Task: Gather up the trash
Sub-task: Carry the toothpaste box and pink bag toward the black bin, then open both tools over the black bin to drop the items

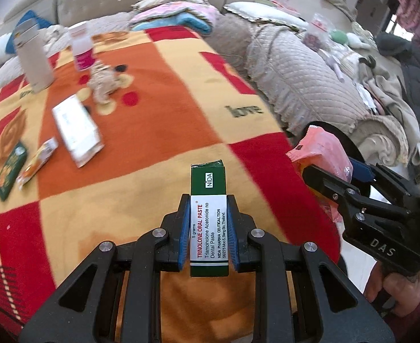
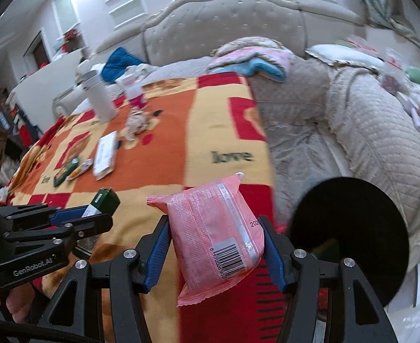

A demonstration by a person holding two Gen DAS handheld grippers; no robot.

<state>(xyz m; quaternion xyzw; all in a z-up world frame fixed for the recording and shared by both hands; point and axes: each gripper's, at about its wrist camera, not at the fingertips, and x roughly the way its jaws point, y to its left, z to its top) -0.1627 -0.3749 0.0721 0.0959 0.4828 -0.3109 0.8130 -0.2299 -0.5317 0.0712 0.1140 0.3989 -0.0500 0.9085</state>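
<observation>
My left gripper is shut on a green and white oral paste box, held above the red, orange and yellow blanket. In the right wrist view the same box pokes out of the left gripper at the lower left. My right gripper is shut on a pink snack packet with a barcode; that packet shows at the right of the left wrist view. A round black bin with a dark opening stands just right of the packet, beside the bed.
On the blanket's far left lie a white packet, an orange sachet, a green pack, a crumpled tissue, a white tumbler and a pink-labelled bottle. Quilted bedding and piled clothes lie to the right.
</observation>
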